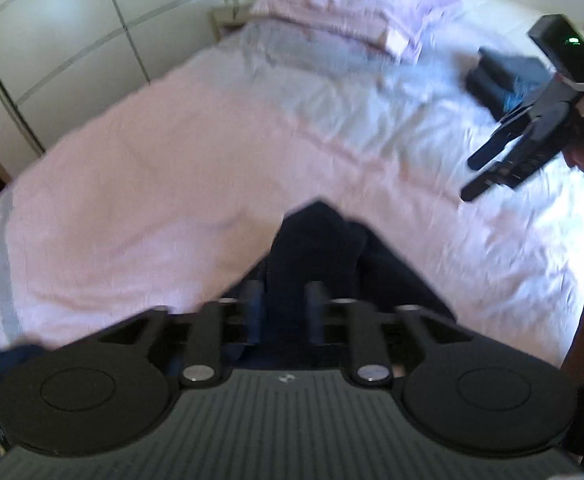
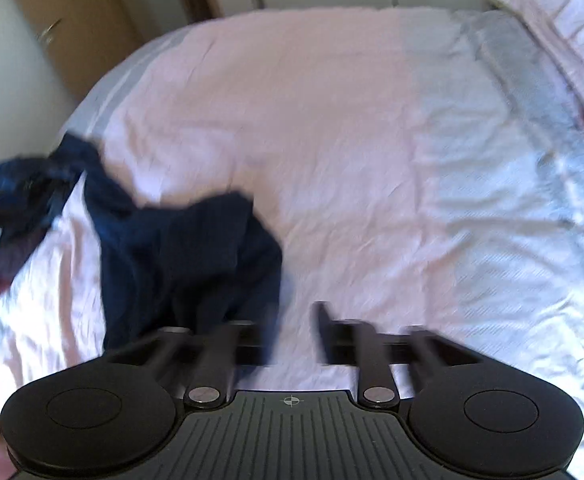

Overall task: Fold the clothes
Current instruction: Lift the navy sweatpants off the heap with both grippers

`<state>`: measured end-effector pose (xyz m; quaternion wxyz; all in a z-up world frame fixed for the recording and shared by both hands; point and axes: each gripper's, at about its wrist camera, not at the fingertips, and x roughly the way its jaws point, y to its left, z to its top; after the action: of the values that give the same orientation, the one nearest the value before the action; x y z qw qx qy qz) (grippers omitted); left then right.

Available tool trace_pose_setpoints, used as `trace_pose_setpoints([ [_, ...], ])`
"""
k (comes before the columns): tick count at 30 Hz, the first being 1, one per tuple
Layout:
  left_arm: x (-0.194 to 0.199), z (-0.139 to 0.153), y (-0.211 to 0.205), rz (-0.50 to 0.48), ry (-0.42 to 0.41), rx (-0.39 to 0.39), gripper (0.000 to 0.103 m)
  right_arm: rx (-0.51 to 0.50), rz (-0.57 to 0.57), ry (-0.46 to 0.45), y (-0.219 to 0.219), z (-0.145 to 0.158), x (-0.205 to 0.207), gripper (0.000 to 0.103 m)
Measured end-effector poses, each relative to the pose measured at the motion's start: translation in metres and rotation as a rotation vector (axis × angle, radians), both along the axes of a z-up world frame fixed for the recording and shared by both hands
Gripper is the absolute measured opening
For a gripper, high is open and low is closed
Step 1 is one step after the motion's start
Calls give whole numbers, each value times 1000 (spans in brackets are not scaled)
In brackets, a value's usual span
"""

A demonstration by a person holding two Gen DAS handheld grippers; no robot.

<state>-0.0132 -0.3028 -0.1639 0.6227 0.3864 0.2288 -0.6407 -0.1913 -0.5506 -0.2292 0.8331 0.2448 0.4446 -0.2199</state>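
A dark navy garment (image 1: 315,248) is clamped between the jaws of the left gripper (image 1: 283,304) above the pink bedspread (image 1: 152,184). The right gripper (image 2: 297,320) is held with jaws apart, nothing gripped, beside that garment

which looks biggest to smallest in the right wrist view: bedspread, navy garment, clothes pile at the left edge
1. bedspread, fills most of the view
2. navy garment, crumpled beside the right gripper
3. clothes pile, though the left edge cuts it off, so its full size is unsure
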Motion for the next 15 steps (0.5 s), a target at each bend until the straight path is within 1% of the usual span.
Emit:
trace_pose_setpoints([
  [1, 7, -7, 6, 8, -2, 13, 49, -4, 32, 2, 10, -6, 6, 73],
  [2, 13, -15, 11, 12, -6, 27, 52, -8, 64, 3, 20, -13, 12, 73],
  [3, 16, -24, 15, 11, -4, 43, 57, -12, 97, 5, 31, -19, 18, 73],
  [4, 18, -34, 20, 8, -4, 58, 68, -15, 129, 7, 41, -25, 24, 74],
  [5, 13, -50, 24, -7, -11, 71, 70, -39, 178, 16, 52, -32, 32, 73],
  [9, -9, -117, 28, -94, -7, 128, 72, -329, 532, 131, 100, -57, 80, 73],
  [12, -30, -166, 27, -172, 11, 136, 78, -548, 795, 217, 136, -75, 116, 73],
  [13, -40, -183, 24, -205, 2, 131, 78, -608, 874, 244, 146, -82, 126, 74],
  [15, -57, -213, 15, -264, -50, 132, 77, -637, 958, 272, 149, -91, 133, 74],
])
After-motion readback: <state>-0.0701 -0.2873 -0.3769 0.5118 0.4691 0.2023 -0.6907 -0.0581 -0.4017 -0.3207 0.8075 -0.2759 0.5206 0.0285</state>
